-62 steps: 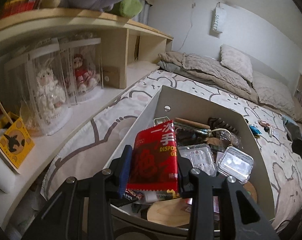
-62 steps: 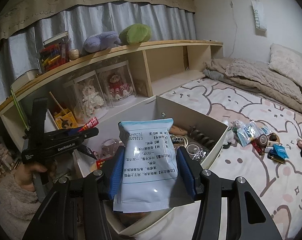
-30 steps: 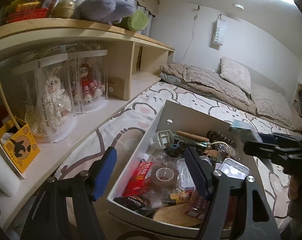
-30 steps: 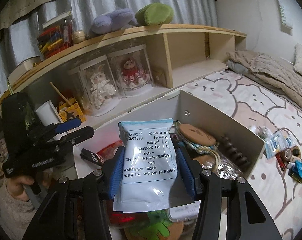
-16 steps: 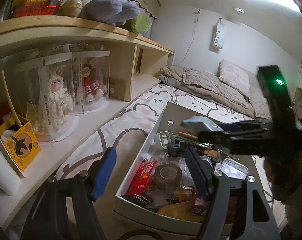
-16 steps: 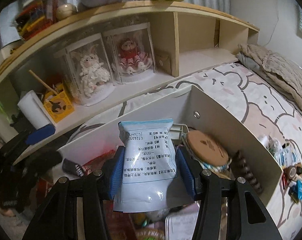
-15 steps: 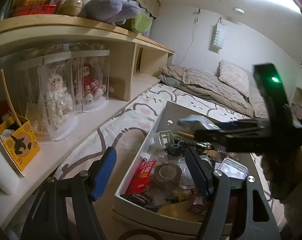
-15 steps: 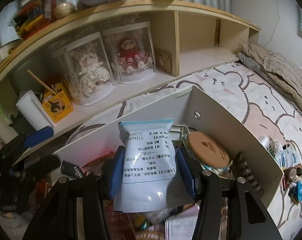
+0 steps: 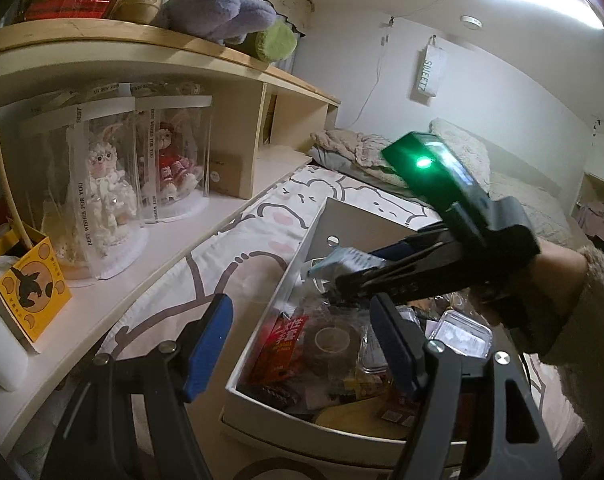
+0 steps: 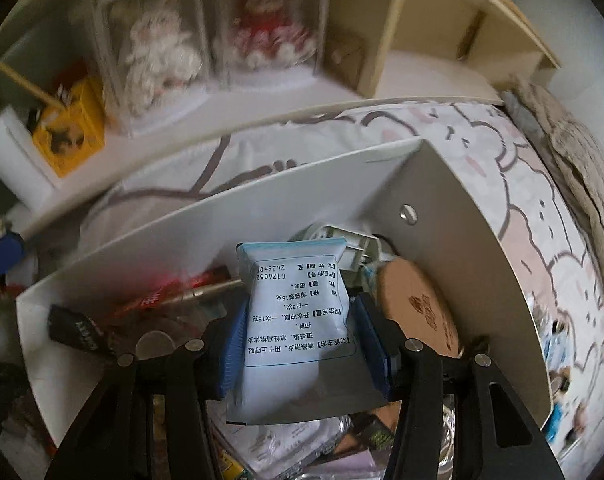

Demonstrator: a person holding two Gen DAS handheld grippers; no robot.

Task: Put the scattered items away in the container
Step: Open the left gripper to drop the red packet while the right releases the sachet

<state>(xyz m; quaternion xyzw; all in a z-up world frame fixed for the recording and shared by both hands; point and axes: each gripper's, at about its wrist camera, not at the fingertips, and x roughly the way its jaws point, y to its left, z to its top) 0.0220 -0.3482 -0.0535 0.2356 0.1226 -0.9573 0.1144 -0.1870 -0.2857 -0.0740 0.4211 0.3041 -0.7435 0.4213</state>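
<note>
Right gripper (image 10: 302, 344) pinching pale blue sachet (image 10: 296, 320) over crammed white box (image 10: 473, 240); released at 12 o'clock, risks sliding off clutter; left gripper (image 9: 302, 344) wide, empty.

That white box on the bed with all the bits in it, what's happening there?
A person is tidying loose items into the white box using hand-held tongs. The right tongs grip a pale blue sachet printed with Chinese text and hold it over the clutter in the box, not yet released. The left tongs hang open and empty at the box's near end. A red packet and a tape roll already lie inside.
</note>
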